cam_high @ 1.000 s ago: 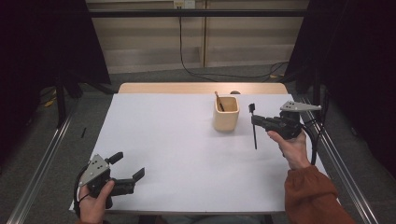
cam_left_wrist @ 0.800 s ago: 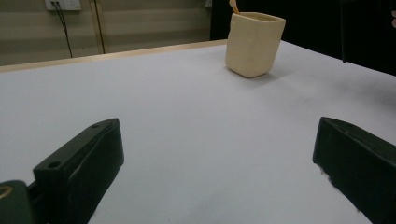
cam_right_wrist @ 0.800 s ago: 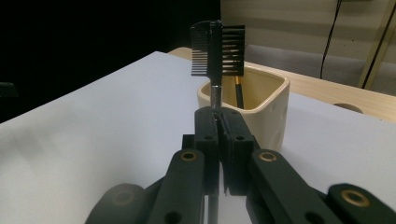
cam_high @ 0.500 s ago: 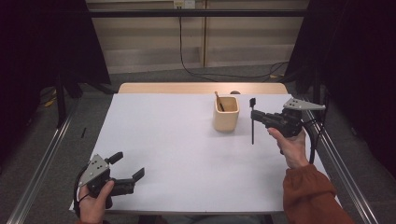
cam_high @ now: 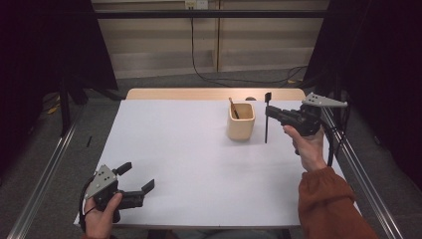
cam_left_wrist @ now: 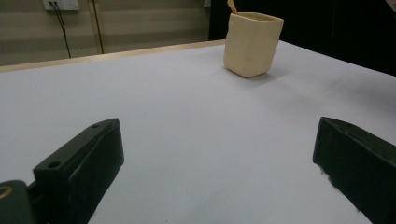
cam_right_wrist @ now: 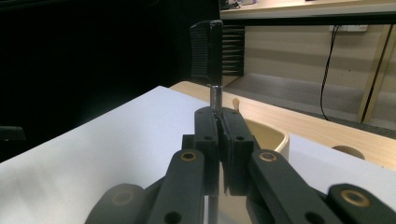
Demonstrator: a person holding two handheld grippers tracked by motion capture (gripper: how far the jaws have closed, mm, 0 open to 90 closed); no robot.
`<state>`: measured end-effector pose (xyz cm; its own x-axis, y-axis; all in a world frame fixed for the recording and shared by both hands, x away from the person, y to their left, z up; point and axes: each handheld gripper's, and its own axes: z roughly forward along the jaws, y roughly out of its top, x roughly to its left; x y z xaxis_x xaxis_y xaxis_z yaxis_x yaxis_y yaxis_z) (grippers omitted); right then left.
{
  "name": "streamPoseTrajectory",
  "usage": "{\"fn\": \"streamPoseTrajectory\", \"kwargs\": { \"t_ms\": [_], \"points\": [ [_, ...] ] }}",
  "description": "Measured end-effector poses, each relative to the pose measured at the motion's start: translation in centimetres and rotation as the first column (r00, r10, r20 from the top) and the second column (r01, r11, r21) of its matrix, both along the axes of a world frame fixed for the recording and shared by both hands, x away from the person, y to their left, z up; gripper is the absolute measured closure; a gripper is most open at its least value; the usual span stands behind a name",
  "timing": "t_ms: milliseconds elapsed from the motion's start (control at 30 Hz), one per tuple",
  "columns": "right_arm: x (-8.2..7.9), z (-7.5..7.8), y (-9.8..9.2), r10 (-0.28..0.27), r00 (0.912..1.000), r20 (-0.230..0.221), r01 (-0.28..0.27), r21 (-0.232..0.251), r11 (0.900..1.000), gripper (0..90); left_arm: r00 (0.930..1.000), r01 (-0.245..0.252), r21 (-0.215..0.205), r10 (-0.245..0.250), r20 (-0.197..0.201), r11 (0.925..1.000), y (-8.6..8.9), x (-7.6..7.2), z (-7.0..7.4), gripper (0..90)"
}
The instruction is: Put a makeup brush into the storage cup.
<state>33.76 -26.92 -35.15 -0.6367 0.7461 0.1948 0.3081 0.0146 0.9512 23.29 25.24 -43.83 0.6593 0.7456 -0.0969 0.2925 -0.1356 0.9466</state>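
My right gripper (cam_high: 271, 114) is at the far right of the table, shut on a thin black tool (cam_high: 266, 132) that hangs upright just right of a beige cup (cam_high: 241, 122). In the right gripper view the jaws (cam_right_wrist: 220, 127) pinch the tool's shaft, and its ribbed black head (cam_right_wrist: 207, 51) rises above them with the cup (cam_right_wrist: 270, 134) behind. A wooden stick (cam_high: 233, 107) leans inside the cup. My left gripper (cam_high: 136, 177) rests open at the table's near left corner. In the left gripper view nothing lies between its jaws (cam_left_wrist: 219, 163), and the cup (cam_left_wrist: 252, 44) stands far off.
The white table top (cam_high: 189, 149) has a wooden strip (cam_high: 199, 93) along its far edge. Metal rails run down both sides. A dark cable (cam_high: 209, 74) lies on the floor behind the table.
My right gripper has lifted the black tool, so its lower tip is higher above the table beside the cup. The left gripper has stayed put.
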Motion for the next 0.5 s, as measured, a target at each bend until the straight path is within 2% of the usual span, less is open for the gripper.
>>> {"fn": "streamPoseTrajectory", "kwargs": {
  "t_ms": [167, 500],
  "points": [
    [0.6, 0.7, 0.8, 0.013, 0.9998, 0.018, -0.013, -0.013, 1.0, 86.3, 1.0, 0.0, 0.0, 0.0, -0.001, 1.0, 0.0, 0.0, 0.0, 1.9],
    [2.0, 2.3, 1.6, -0.001, 0.9987, 0.05, 0.001, 0.002, 1.0, 86.3, 1.0, 0.007, -0.002, -0.007, 0.002, 1.0, -0.1, -0.1, 0.0, 1.9]
  ]
}}
